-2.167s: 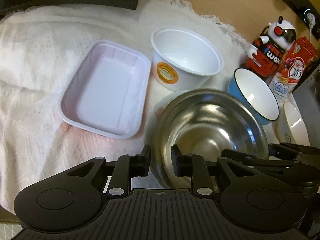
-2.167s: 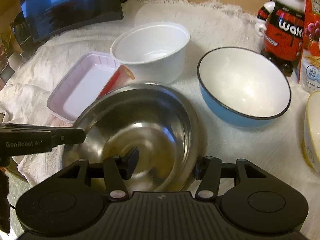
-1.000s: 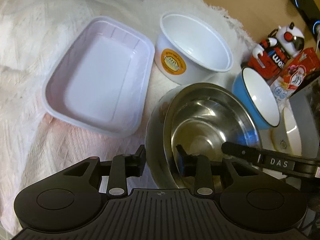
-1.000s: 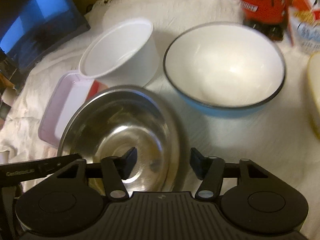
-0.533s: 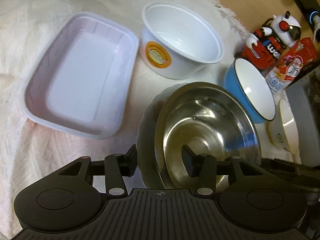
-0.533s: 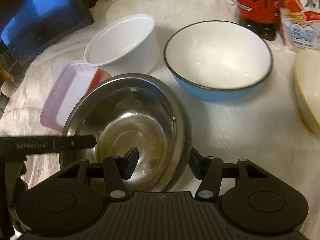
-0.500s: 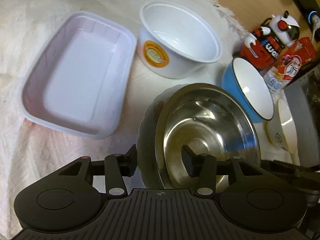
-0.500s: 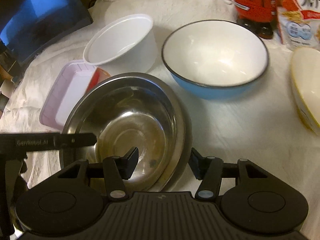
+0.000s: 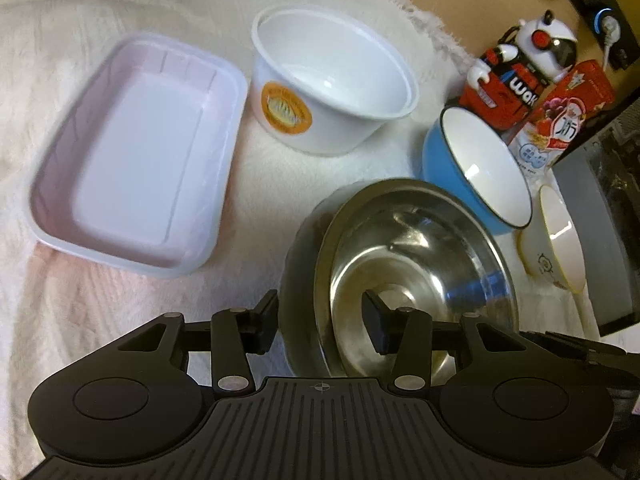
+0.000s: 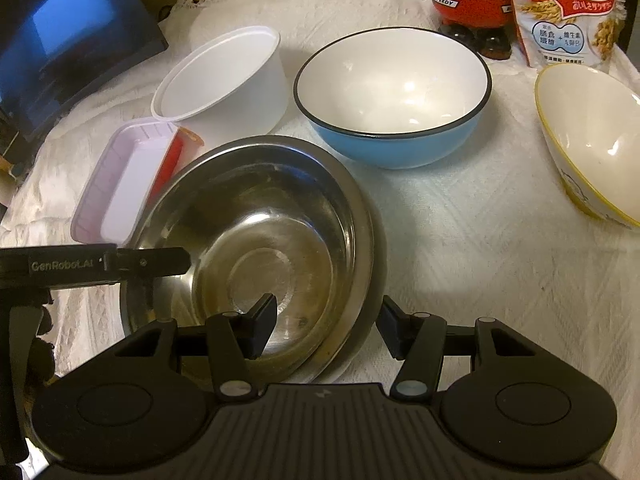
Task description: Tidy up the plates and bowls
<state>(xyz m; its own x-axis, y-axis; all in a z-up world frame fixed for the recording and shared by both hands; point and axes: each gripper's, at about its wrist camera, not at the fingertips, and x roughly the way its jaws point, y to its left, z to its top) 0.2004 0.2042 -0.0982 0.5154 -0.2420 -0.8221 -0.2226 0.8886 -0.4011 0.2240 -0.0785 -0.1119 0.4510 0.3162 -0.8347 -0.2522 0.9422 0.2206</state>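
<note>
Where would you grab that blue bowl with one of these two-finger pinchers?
By the black-edged rim of the blue bowl, probably: one finger inside, one outside, coming from above on its near side. It sits upright and empty, and its body looks too wide and rounded to pinch.

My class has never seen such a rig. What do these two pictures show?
No robot here: a person carries a two-finger gripper in each hand, each with a camera looking along its fingers. One picture is from the left gripper, the other from the right gripper. On the white cloth lie a steel bowl, a white rectangular plastic tray, a round white tub with an orange label, a blue bowl with white inside and a cream bowl with a yellow rim. Both grippers straddle the steel bowl's rim without pinching; the left's jaws have just been opening. Nothing is held.
</note>
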